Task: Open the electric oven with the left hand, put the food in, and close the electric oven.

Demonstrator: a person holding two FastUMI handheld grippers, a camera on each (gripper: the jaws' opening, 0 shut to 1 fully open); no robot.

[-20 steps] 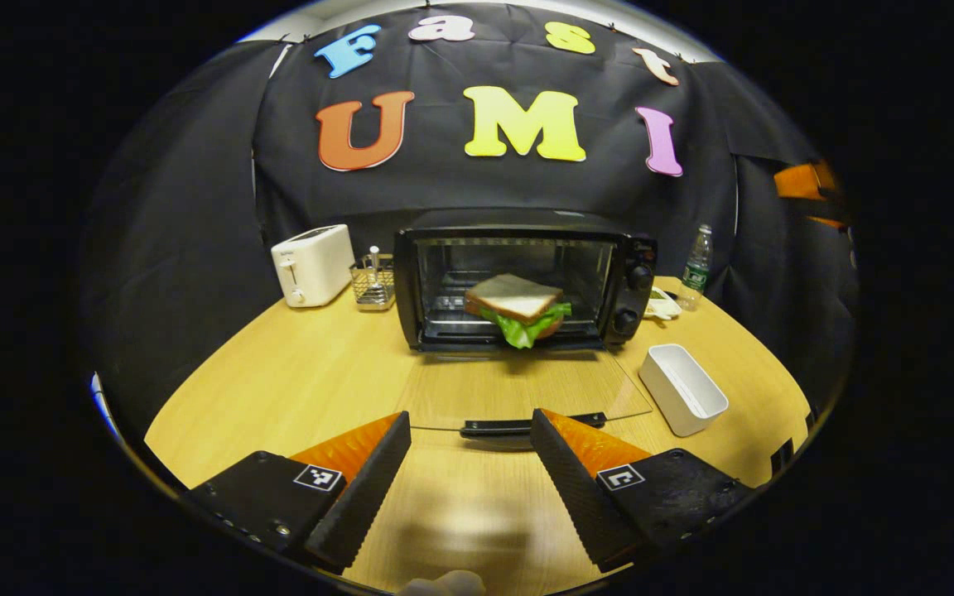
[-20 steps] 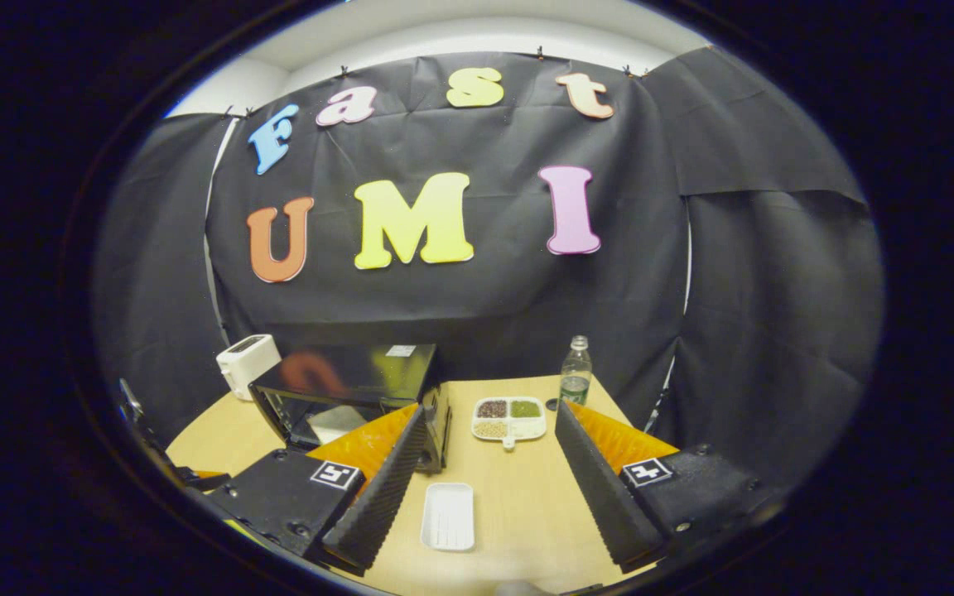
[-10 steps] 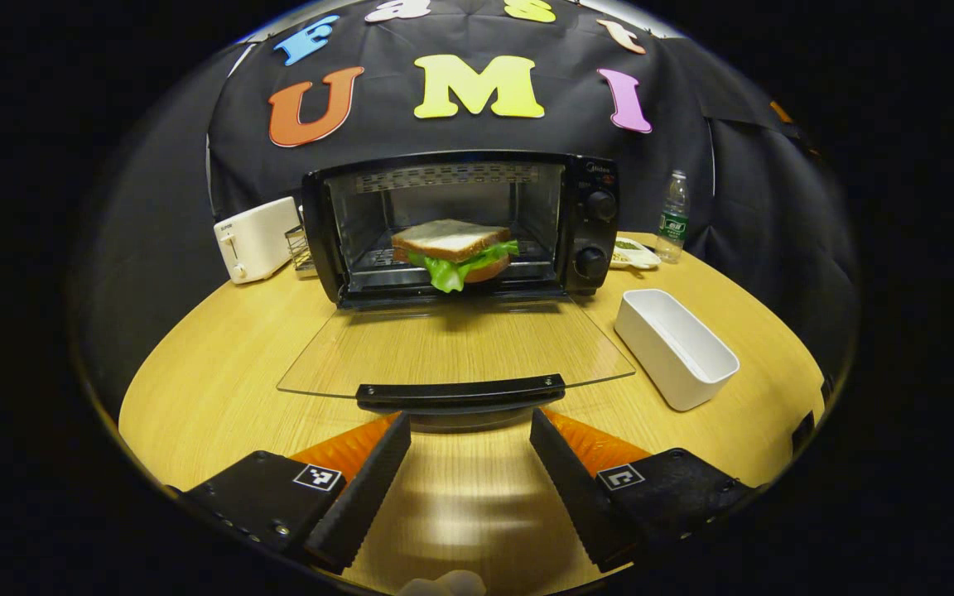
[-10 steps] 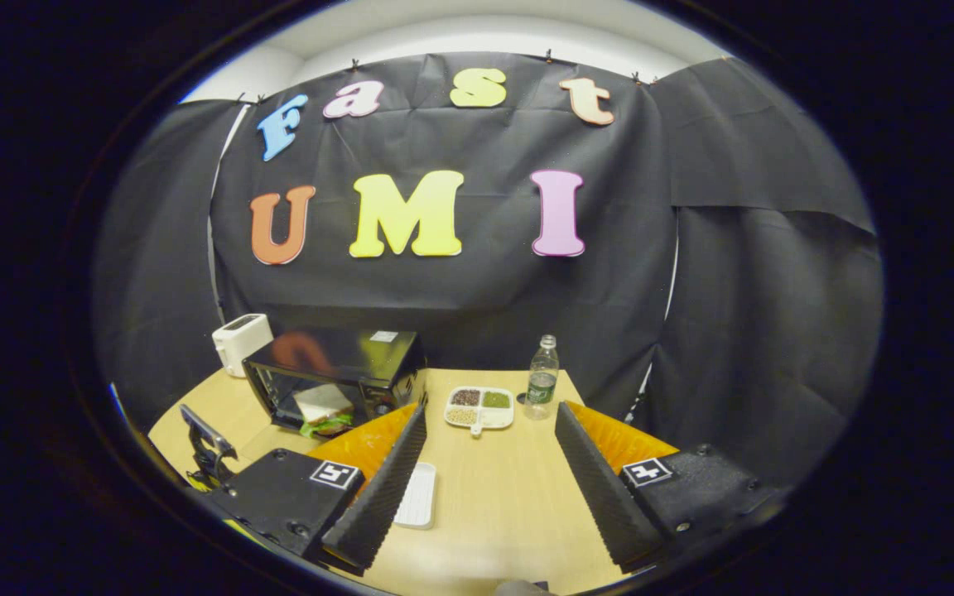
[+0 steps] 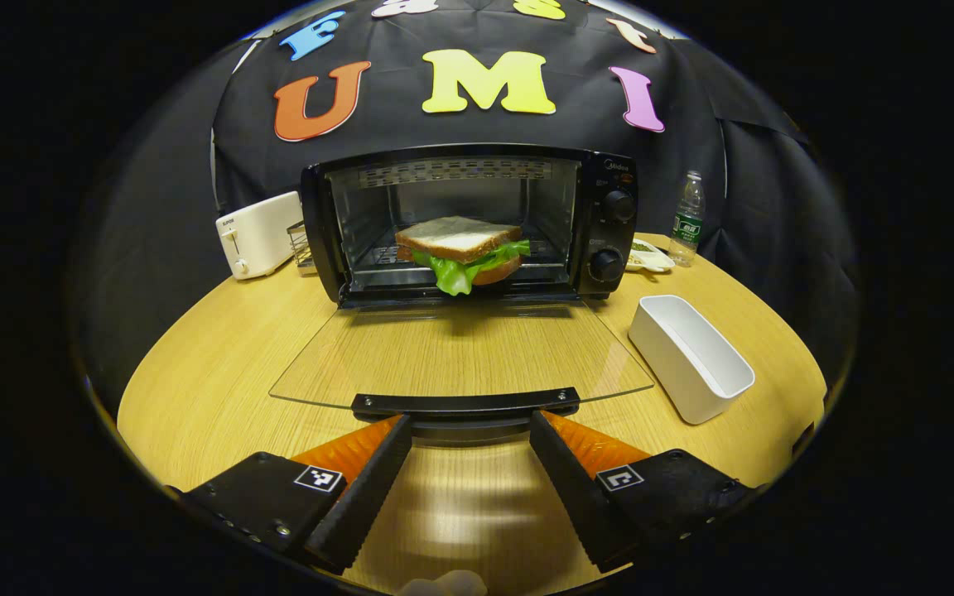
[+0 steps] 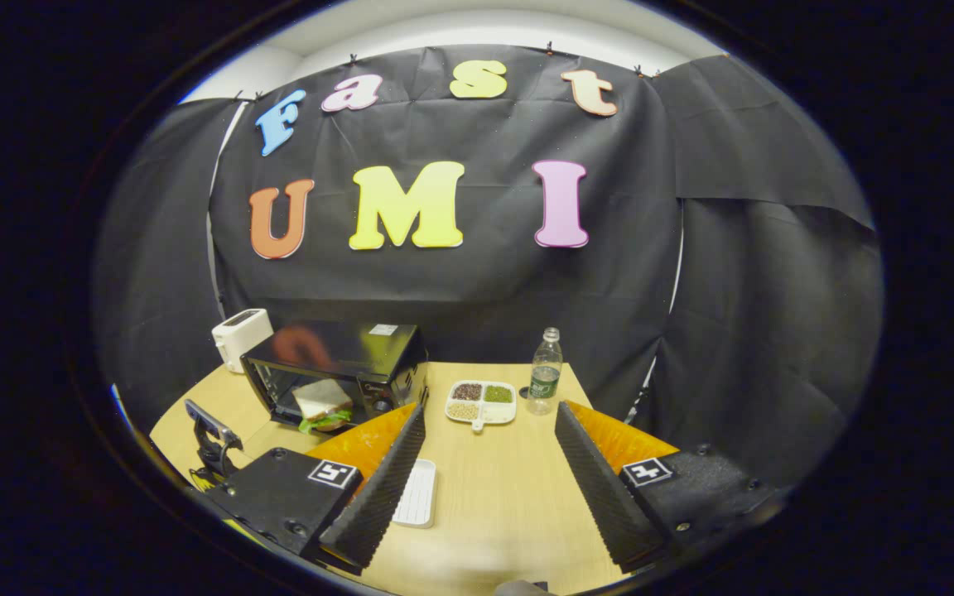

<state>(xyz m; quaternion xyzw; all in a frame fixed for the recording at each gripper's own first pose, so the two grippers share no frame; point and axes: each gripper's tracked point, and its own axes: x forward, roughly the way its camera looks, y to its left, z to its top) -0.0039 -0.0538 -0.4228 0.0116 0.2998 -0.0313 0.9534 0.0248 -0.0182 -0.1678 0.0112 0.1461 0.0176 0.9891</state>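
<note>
The black electric oven (image 5: 609, 223) stands at the back of the round wooden table with its glass door (image 5: 460, 352) folded flat down. A sandwich (image 5: 460, 248) with white bread and green lettuce lies on the rack inside. The door's black handle (image 5: 464, 403) is just beyond the tips of my left gripper (image 5: 469, 424), which is open and holds nothing. In the right gripper view the oven (image 6: 344, 360) and sandwich (image 6: 320, 404) are at the lower left. My right gripper (image 6: 489, 418) hangs open and empty above the table, right of the oven.
A white toaster (image 5: 257, 234) and a wire rack (image 5: 301, 248) stand left of the oven. A white rectangular container (image 5: 692, 356) lies to its right, with a water bottle (image 5: 686, 219) and a divided dish of grains (image 6: 481, 401) behind.
My left gripper has come much closer to the oven, so the door handle now sits at its fingertips. The right gripper view has swung left, bringing the open oven and sandwich into sight.
</note>
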